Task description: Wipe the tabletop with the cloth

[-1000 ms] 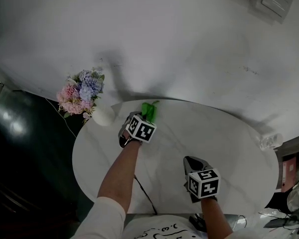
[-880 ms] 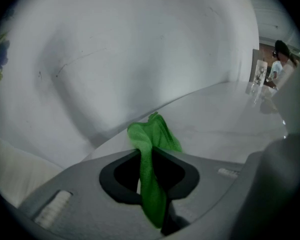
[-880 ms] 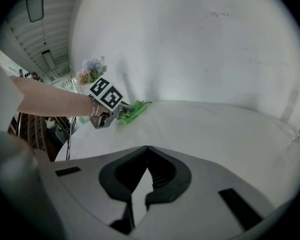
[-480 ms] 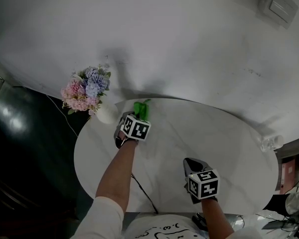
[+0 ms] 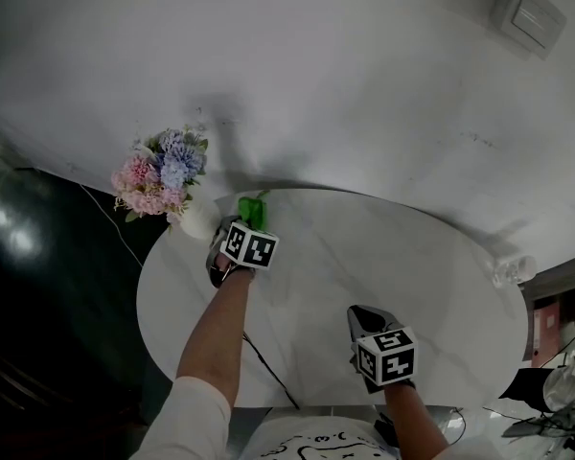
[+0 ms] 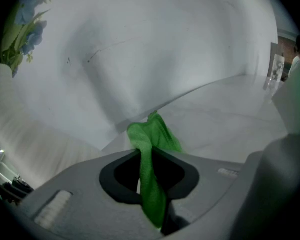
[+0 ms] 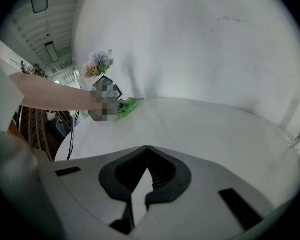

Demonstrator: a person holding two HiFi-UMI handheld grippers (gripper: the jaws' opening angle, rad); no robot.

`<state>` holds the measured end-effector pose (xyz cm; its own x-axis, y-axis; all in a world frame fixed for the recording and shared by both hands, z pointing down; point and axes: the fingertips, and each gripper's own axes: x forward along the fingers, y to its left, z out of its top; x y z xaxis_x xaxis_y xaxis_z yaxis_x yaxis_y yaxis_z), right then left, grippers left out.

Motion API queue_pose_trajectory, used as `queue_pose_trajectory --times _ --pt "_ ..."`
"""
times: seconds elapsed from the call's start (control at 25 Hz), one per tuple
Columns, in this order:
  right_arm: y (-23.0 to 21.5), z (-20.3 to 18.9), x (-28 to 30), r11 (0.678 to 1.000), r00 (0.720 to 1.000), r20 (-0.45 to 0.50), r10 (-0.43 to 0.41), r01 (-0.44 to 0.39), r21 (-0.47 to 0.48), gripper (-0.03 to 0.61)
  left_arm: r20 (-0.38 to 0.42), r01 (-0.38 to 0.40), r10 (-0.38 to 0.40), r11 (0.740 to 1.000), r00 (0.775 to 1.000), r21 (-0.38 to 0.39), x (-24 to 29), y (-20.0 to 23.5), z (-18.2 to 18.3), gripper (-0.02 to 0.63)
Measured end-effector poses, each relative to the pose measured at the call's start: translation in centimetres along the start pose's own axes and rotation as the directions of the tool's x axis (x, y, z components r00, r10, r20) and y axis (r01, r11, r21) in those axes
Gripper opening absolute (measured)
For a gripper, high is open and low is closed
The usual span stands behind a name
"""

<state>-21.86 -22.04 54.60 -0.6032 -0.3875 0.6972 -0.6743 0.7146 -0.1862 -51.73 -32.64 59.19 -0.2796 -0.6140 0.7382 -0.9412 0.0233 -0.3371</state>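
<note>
A green cloth (image 5: 252,208) lies bunched on the far left part of the round white tabletop (image 5: 383,257), close to the wall. My left gripper (image 5: 238,226) is shut on the green cloth (image 6: 151,154), which runs between its jaws and spills out onto the table in front. The right gripper (image 5: 362,316) hovers near the table's front edge, shut, with nothing in it. From the right gripper view, the cloth (image 7: 128,105) shows far off beside the left arm.
A white vase (image 5: 198,220) with pink and blue flowers (image 5: 160,172) stands at the table's left edge, just left of the cloth. A clear glass object (image 5: 513,272) sits at the right rim. A dark cable (image 5: 268,362) crosses the table's front. The white wall rises just behind.
My left gripper has dragged the green cloth leftward along the back of the table, toward the vase. The right gripper has stayed about where it was.
</note>
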Motion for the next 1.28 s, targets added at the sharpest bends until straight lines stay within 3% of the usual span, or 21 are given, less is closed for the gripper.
queue_pose_trajectory --times 0.12,0.28,0.52,0.96,1.28 --pt "-0.2 -0.2 -0.5 1.000 1.000 0.004 -0.010 0.010 0.004 0.002 0.003 -0.001 0.001 1.000 1.000 0.001 0.0 -0.1 0.1 0.063" --pt "-0.5 -0.6 -1.8 1.000 1.000 0.003 -0.018 0.018 -0.016 0.002 0.008 -0.004 0.004 0.997 1.000 -0.073 -0.3 0.3 -0.2 0.063" --pt "-2.5 -1.7 -3.9 0.999 0.999 0.015 -0.047 0.047 0.001 0.002 0.078 -0.020 0.028 0.994 0.997 -0.107 -2.5 0.1 1.2 0.063" --pt "-6.4 0.1 -10.6 0.995 0.979 0.177 -0.097 0.090 0.047 0.002 0.192 0.000 0.026 0.992 0.981 -0.130 -10.5 -2.5 2.9 0.060" --pt "-7.9 1.2 -15.4 0.996 0.956 0.279 -0.088 0.082 0.032 0.002 0.298 -0.017 0.067 0.986 0.952 -0.168 -16.8 -4.3 4.3 0.060"
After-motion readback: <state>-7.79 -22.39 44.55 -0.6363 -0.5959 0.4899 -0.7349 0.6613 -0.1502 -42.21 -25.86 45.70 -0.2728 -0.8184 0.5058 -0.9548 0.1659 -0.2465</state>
